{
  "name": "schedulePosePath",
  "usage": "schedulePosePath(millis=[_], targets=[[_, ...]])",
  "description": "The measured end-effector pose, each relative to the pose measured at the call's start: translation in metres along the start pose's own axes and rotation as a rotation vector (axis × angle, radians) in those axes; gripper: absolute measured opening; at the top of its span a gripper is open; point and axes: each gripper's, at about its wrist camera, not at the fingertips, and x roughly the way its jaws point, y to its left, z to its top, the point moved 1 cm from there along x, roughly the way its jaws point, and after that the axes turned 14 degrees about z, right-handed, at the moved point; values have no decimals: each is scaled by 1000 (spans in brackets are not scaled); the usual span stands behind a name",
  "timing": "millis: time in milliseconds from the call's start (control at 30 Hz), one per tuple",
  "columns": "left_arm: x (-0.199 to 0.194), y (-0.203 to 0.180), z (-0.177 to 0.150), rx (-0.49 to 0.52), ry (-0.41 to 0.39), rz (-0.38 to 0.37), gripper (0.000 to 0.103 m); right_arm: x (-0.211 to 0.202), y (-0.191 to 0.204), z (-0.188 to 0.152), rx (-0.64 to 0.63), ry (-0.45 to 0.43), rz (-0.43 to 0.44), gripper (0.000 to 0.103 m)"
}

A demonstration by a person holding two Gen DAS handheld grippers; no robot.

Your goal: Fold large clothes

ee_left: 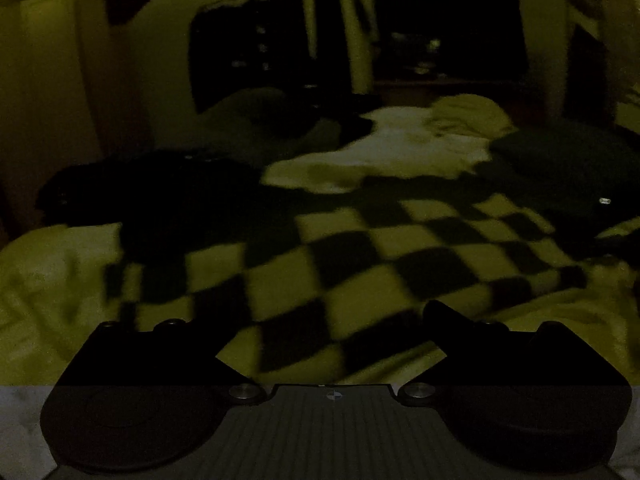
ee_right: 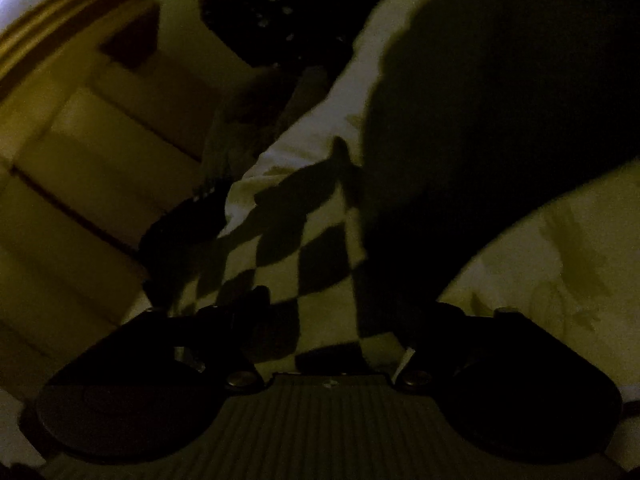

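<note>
Left gripper [ee_left: 332, 336] had its fingers spread wide, nothing between them, hovering over the black-and-pale checkered cloth [ee_left: 360, 264] spread flat on the pale bed sheet [ee_left: 44, 272]. On my right gripper [ee_right: 332, 332] the fingers also stood apart, with the checkered cloth [ee_right: 288, 248] running between them; too dark to tell if they pinched it.

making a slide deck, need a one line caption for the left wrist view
Dim left-wrist view: open left gripper above a checkered garment spread on the bed.
</note>
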Motion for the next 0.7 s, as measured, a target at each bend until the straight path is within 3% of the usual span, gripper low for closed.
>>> schedulePosePath(millis=[200, 333, 567, 600, 633, 667, 700], targets=[[9, -33, 2, 38, 36, -13, 103, 4, -1, -3, 18, 39, -3, 64], [6, -42, 5, 78, -3, 11, 103, 4, -4, -5, 33, 67, -40, 64], [14, -68, 2, 175, 6, 27, 103, 13, 8, -12, -74, 171, -123, 63], [13, -72, 1, 186, 2, 29, 103, 15, 8, -14, -80, 179, -122, 60], [13, -75, 1, 197, -2, 32, 103, 18, 7, -15, -85, 186, -126, 49], [11, -77, 2, 204, -7, 35, 103, 18, 6, -16, -91, 182, -139, 27], [9, -79, 3, 206, -14, 35, 103, 17, 4, -15, -93, 167, -150, 18]])
